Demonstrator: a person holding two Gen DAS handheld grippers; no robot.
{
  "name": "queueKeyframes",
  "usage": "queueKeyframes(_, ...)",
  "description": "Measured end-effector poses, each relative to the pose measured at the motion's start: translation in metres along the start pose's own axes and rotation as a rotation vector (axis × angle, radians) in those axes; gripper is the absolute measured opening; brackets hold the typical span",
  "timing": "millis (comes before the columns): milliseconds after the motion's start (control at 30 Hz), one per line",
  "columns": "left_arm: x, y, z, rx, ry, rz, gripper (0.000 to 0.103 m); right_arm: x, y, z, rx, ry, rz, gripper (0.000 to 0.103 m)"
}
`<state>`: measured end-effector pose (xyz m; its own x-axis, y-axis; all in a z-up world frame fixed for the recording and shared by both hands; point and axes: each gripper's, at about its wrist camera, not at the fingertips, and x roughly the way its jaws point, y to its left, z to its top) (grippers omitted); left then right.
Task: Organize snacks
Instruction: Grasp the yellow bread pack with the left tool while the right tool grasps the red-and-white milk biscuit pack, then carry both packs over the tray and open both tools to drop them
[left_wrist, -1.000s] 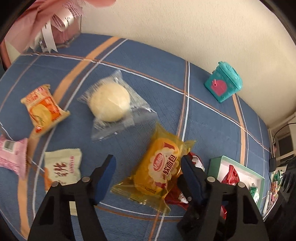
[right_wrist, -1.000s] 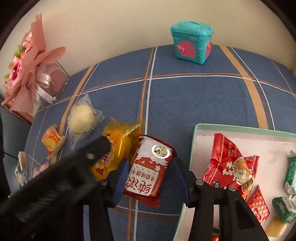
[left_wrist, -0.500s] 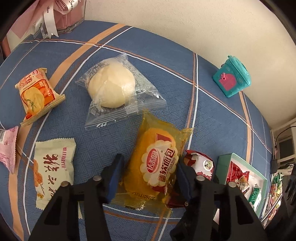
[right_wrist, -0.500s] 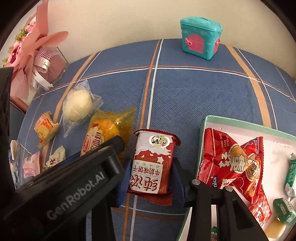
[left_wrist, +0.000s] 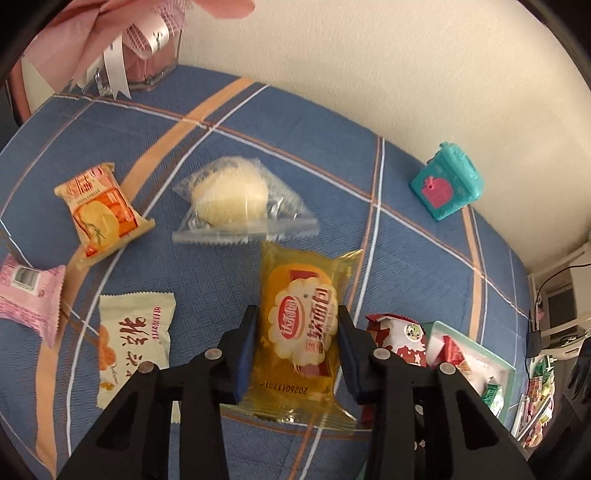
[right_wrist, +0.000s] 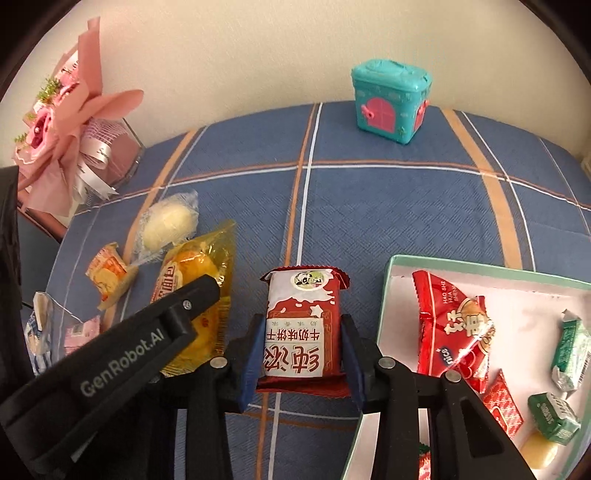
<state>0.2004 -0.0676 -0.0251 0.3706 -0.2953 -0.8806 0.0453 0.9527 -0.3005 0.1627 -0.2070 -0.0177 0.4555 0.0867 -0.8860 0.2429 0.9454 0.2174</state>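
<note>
A yellow bread packet (left_wrist: 299, 325) stands between the blue pads of my left gripper (left_wrist: 297, 317), whose jaws are closing and pressing on its sides. A red-and-white biscuit packet (right_wrist: 303, 314) sits between the pads of my right gripper (right_wrist: 302, 325), whose jaws are also closing and gripping it. The two grippers are side by side. The left one's black finger (right_wrist: 192, 299) crosses the right wrist view in front of the yellow bread packet (right_wrist: 207, 266). A mint-rimmed white box (right_wrist: 388, 295) lies to the right, holding a red snack bag (right_wrist: 454, 325) and green candies (right_wrist: 572, 347).
On the blue plaid cloth lie a bun in clear wrap (left_wrist: 231, 194), an orange packet (left_wrist: 99, 210), a pink packet (left_wrist: 29, 295) and a white packet (left_wrist: 133, 339). A teal toy house (left_wrist: 447, 184) stands by the wall. A pink bouquet (right_wrist: 62, 122) fills the far left corner.
The left jaws have narrowed from wide apart onto the yellow bread packet. The right jaws have tightened on the red-and-white packet. Both views shifted a little over the cloth.
</note>
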Motion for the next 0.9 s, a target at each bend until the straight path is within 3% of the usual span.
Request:
queueKeyframes(367,-0.05,-0.024,-0.002,0.046,-0.076,0.005,0.026,-0.046,-0.022,-0.003,0.05,-0.024,0.004,0.042)
queueKeyframes(633,-0.062,-0.024,-0.018,0.024,-0.055,-0.013,0.022,-0.079,-0.05,-0.012,0.082,-0.034,-0.003,0.042)
queueKeyframes(900,-0.055,-0.015,-0.018,0.046,-0.037,0.046,0.023,-0.087,-0.07,-0.027,0.101,-0.012,-0.018,0.041)
